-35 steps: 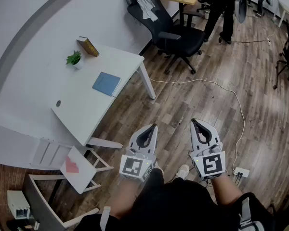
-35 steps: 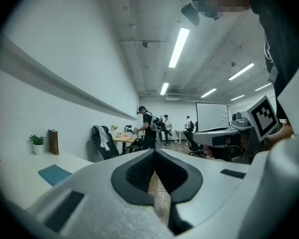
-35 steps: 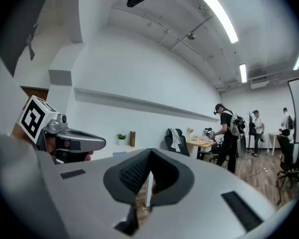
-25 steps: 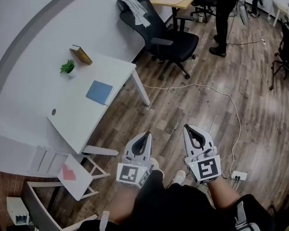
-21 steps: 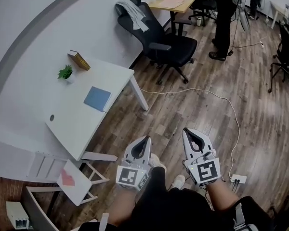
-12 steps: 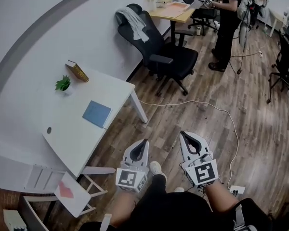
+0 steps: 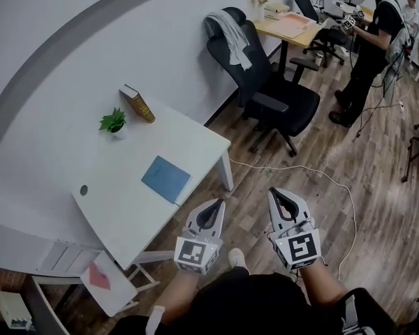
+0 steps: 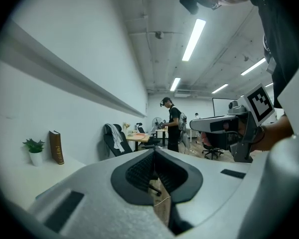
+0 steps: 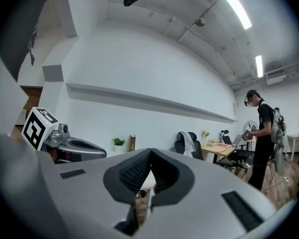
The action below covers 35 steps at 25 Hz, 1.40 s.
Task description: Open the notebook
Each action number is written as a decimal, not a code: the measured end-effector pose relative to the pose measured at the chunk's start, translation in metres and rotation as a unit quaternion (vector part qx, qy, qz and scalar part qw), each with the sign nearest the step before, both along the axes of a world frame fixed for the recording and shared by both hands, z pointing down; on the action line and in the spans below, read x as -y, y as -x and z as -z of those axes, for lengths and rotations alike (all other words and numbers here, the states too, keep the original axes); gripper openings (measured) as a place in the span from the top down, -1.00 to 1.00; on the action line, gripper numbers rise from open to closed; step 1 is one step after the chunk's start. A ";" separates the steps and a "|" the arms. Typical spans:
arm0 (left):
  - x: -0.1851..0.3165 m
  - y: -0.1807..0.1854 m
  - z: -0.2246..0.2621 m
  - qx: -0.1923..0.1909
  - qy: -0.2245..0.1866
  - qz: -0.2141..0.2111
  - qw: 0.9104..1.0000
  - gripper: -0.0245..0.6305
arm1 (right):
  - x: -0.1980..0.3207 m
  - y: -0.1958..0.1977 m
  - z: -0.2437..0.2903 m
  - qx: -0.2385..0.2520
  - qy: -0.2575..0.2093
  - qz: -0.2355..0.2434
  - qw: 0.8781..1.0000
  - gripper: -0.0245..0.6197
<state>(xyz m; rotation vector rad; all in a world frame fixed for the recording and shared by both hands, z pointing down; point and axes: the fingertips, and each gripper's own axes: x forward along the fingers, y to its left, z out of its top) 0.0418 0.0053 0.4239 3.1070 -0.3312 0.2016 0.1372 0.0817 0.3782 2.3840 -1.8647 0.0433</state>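
A closed blue notebook [image 7: 166,179] lies flat near the front edge of the white table [image 7: 119,201]. Both grippers hang over the wooden floor to the right of the table, apart from the notebook and pointing level. My left gripper [image 7: 219,202] is shut with nothing between its jaws, and its tips meet in the left gripper view [image 8: 154,151]. My right gripper [image 7: 275,191] is also shut and empty, which the right gripper view [image 9: 150,152] confirms. The notebook shows in neither gripper view.
A small potted plant [image 7: 112,121] and a brown book [image 7: 137,103] stand at the table's back by the wall. A black office chair [image 7: 279,100] stands beyond the table, with a wooden desk [image 7: 292,26] and a standing person [image 7: 373,44] farther off. A white cable [image 7: 328,176] crosses the floor.
The table and notebook have come closer to the grippers and now sit just left of the left gripper. Both grippers stayed shut and side by side.
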 end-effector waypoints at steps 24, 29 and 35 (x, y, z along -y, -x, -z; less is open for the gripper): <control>0.203 0.014 -0.069 0.142 0.002 0.189 0.972 0.66 | 0.270 -0.001 -0.029 0.014 0.014 0.236 0.972 0.93; 0.227 0.007 -0.133 0.260 -0.012 0.209 0.942 0.44 | 0.316 -0.014 -0.029 0.002 -0.013 0.287 0.958 0.93; 0.252 0.014 -0.216 0.401 -0.025 0.200 0.894 0.44 | 0.339 -0.024 -0.055 0.023 0.011 0.331 0.943 0.93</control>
